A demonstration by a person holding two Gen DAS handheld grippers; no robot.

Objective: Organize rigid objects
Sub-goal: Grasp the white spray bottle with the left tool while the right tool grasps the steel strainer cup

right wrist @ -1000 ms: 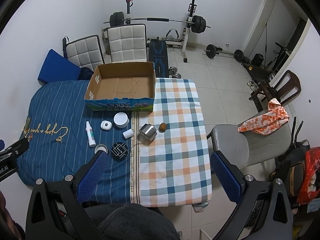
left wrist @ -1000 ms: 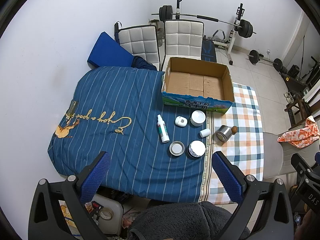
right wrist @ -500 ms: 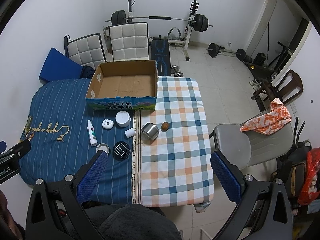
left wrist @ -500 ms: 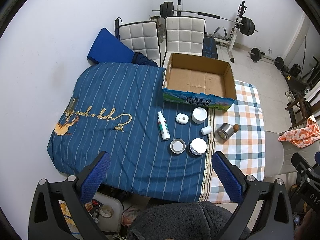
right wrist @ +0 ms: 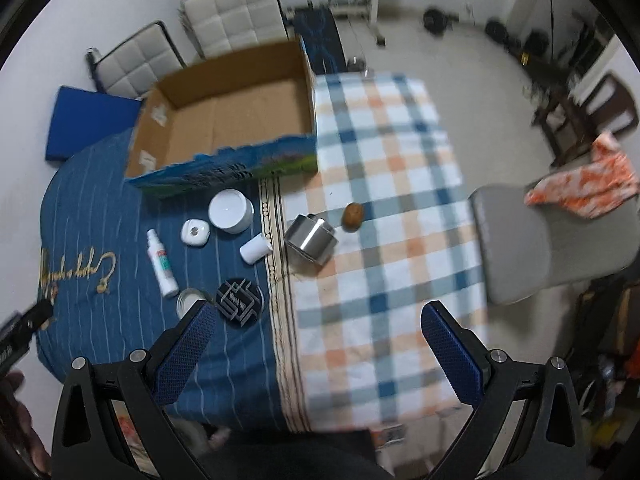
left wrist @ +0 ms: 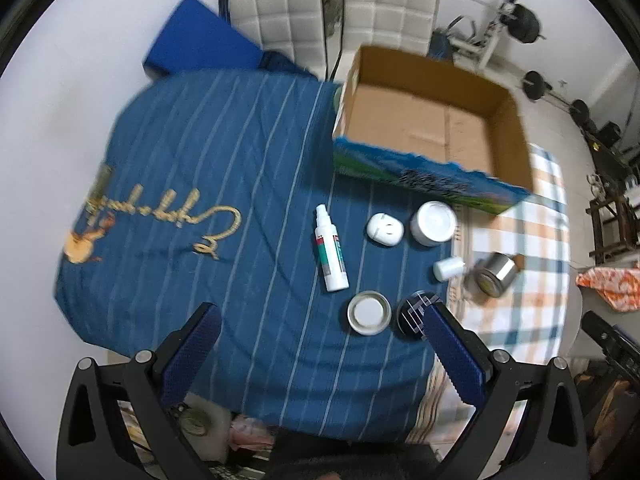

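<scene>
Both tongs (left wrist: 320, 344) (right wrist: 318, 338) wide open, now lower, nearer the cardboard box (left wrist: 516, 128)

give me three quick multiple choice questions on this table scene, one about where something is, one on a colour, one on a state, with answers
1. Where does the steel tin lie?
A. inside the box
B. on the checked cloth
C. on a chair

2. What colour is the lid of the flat round jar nearest the camera?
A. black
B. red
C. yellow

3. What is in the cardboard box?
A. the spray bottle
B. two jars
C. nothing

Answers:
1 B, it lies on its side on the checked cloth, beside a small brown object.
2 A, black with a pale line pattern.
3 C, only its bare brown floor shows.
</scene>
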